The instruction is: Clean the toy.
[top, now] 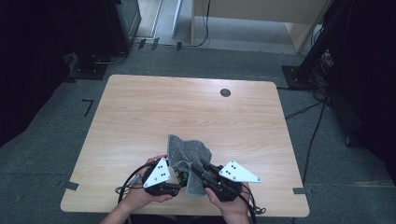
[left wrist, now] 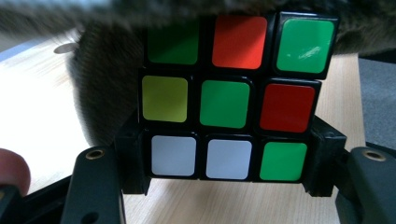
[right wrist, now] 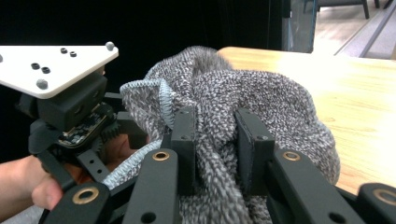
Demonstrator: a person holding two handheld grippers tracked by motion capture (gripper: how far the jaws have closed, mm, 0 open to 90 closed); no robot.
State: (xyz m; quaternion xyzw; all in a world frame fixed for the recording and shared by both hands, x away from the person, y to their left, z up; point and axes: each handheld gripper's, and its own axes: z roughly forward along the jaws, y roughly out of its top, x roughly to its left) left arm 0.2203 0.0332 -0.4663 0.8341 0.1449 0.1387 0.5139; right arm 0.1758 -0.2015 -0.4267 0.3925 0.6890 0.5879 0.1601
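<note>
Near the tabletop's front edge, your grey cloth drapes over the cube, hiding its top. Your right gripper pinches a cloth fold; your left gripper clamps the cube. A dark disc sits near the far edge.

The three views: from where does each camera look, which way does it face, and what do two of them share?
High view: above the table, looking forward and down; forearms, both hands.
Left gripper view: on the left hand-held gripper, along jaws shut on the cube.
Right gripper view: on the right hand-held gripper, jaws pinching the grey cloth.
All three views show the cloth.
</note>
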